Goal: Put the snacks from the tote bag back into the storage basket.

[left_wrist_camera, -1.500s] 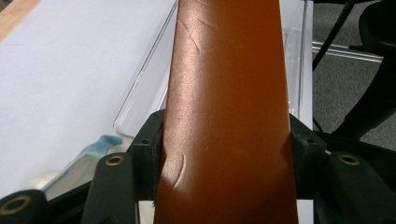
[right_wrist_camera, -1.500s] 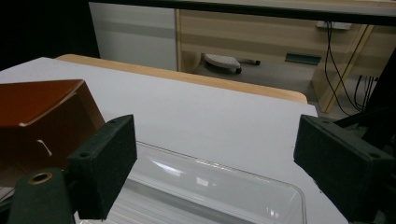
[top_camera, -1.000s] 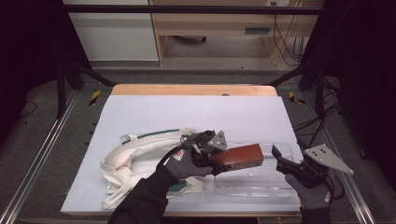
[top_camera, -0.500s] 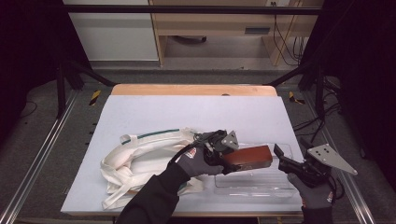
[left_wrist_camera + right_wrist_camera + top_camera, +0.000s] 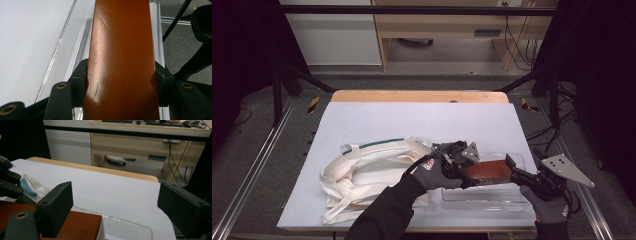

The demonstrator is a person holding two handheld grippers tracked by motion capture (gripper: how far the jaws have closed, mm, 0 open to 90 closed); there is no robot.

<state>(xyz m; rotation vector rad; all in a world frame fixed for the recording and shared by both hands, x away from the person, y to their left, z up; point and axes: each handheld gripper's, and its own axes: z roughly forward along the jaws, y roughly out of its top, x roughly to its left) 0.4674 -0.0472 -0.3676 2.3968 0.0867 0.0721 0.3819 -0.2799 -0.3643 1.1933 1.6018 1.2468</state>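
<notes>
Leather-brown case (image 5: 486,172) is hanging over a clear plastic tray (image 5: 484,199), pinched across its width by the left gripper (image 5: 120,77), whose jaws are pressing on both long edges. Just off the case's free end, the right gripper (image 5: 518,175) is waiting with jaws spread wide, gripping nothing. Behind the left gripper, a cream tote bag (image 5: 362,172) is lying crumpled on the white tabletop (image 5: 422,120). Risk is lying in the smooth surface: held at one end only, the case could be pivoting or sliding out, clipping the tray's rim or knocking against the open jaws nearby.
</notes>
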